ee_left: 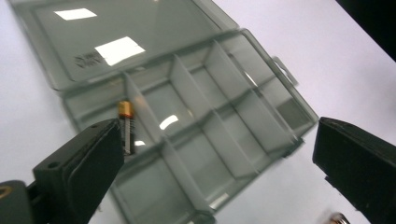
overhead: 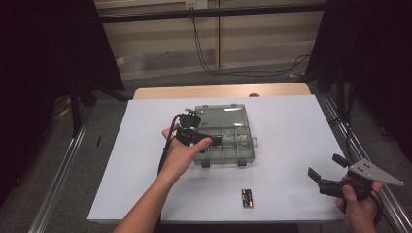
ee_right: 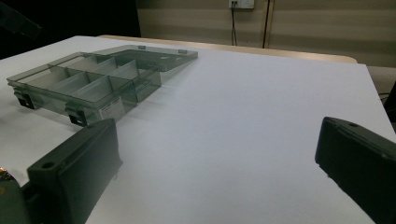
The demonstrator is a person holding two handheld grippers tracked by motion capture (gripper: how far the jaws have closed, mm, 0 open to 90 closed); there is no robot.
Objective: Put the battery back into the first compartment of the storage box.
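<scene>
My clear smoky-grey plastic compartment box [overhead: 226, 138] lies open on the white surface [overhead: 291, 145], its lid [ee_left: 126, 37] folded flat behind the divided tray. A small black cylindrical battery with a copper-gold end [ee_left: 126, 126] lies in one compartment at the tray's end. Two more black-and-gold batteries [overhead: 247, 198] lie side by side on the surface, well apart from the box, nearer me.

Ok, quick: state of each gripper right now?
Left gripper: open, empty, above the organizer box.
Right gripper: open, empty.
</scene>
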